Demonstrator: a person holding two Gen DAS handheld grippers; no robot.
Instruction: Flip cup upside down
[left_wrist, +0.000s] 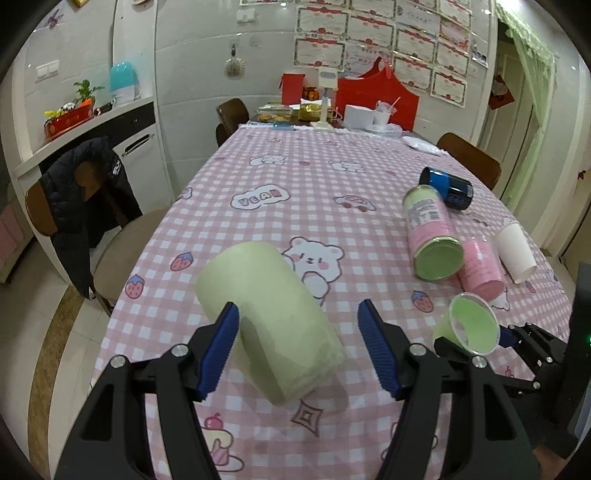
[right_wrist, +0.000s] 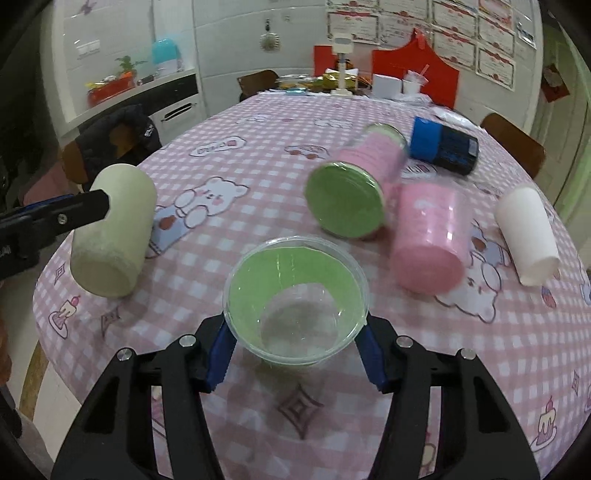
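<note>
A cream-coloured cup (left_wrist: 269, 317) lies on its side on the pink checked tablecloth (left_wrist: 295, 192). My left gripper (left_wrist: 299, 343) is open, its blue pads either side of the cup's lower half; the left pad (left_wrist: 221, 343) is at the cup's wall, the right pad stands clear. The cup also shows in the right wrist view (right_wrist: 114, 232). My right gripper (right_wrist: 295, 350) is shut on a clear green-lined plastic cup (right_wrist: 295, 299), mouth facing the camera, held above the table. That cup shows at the right of the left wrist view (left_wrist: 469, 325).
A pink can with green ends (right_wrist: 354, 192), a pink cup (right_wrist: 432, 236), a white paper cup (right_wrist: 528, 236) and a blue-black can (right_wrist: 443, 147) lie on their sides to the right. Chairs (left_wrist: 74, 221) stand around the table. Clutter sits at the far end (left_wrist: 332, 110).
</note>
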